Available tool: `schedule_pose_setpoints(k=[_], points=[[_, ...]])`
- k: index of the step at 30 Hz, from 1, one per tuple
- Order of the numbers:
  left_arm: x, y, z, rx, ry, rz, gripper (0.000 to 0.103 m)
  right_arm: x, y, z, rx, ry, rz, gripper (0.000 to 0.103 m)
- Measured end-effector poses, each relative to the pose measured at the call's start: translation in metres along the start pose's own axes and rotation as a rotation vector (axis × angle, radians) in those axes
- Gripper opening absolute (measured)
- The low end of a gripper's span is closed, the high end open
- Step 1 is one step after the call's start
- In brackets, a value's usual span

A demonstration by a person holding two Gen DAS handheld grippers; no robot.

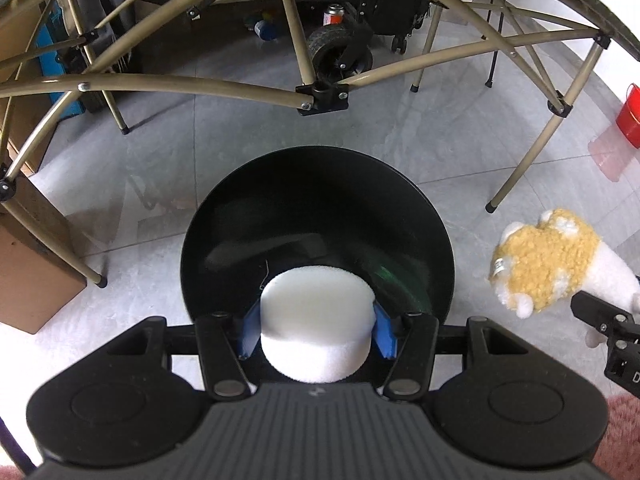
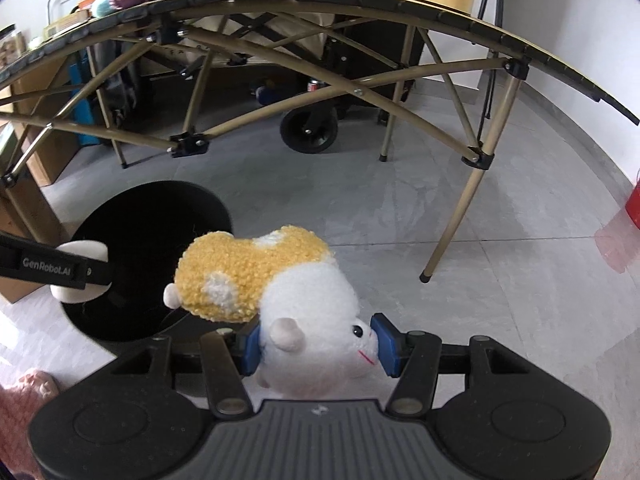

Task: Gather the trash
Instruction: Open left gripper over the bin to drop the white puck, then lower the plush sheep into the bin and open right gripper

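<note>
Left claw (image 1: pixel 316 334) clamped on a thick white foam disc (image 1: pixel 316 320), blue pads pressed into both of its sides. The disc hangs over the open mouth of a round black plastic bin (image 1: pixel 316 184) standing on the grey tiled floor (image 1: pixel 160 168).

Right claw (image 2: pixel 318 346) clamped on the head of a white and yellow plush toy animal (image 2: pixel 280 292), pads at either side of its face. The toy's yellow body points toward 11 o'clock, just beside the bin's rim at 3 o'clock in the left wrist view.

Folding tabletop with tan metal legs (image 2: pixel 460 208) beyond the bin, at 12 o'clock. Red container (image 1: pixel 630 116) on the floor at 2 o'clock.
</note>
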State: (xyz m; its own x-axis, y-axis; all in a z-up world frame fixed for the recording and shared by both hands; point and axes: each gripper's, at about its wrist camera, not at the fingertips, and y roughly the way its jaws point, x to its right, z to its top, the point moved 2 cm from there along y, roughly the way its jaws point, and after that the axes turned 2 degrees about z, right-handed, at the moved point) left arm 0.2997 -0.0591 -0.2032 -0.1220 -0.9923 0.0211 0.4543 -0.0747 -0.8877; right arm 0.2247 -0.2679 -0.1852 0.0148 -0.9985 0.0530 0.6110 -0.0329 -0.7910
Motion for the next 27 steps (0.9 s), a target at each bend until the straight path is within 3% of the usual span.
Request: schedule_pose_setpoints(k=[10,12,14,15,27], points=[[0.002,0.016,0.011,-0.021,-0.014,0.002,0.058,0.006,0.017,0.013,-0.009,0.002,-0.026,0.055],[0.004,0.018,0.012,-0.028,-0.015,0.001,0.068,0.007,0.019,0.013,-0.011,0.001,-0.028,0.055],[0.004,0.019,0.011,-0.034,-0.024,0.008,0.097,0.007,0.020,0.013,-0.013,0.000,-0.028,0.054],[0.004,0.019,0.012,-0.035,-0.029,0.014,0.100,0.007,0.020,0.014,-0.014,-0.001,-0.029,0.055],[0.001,0.014,0.011,-0.021,-0.023,0.038,0.103,0.004,0.017,0.014,0.000,-0.011,-0.023,0.055]])
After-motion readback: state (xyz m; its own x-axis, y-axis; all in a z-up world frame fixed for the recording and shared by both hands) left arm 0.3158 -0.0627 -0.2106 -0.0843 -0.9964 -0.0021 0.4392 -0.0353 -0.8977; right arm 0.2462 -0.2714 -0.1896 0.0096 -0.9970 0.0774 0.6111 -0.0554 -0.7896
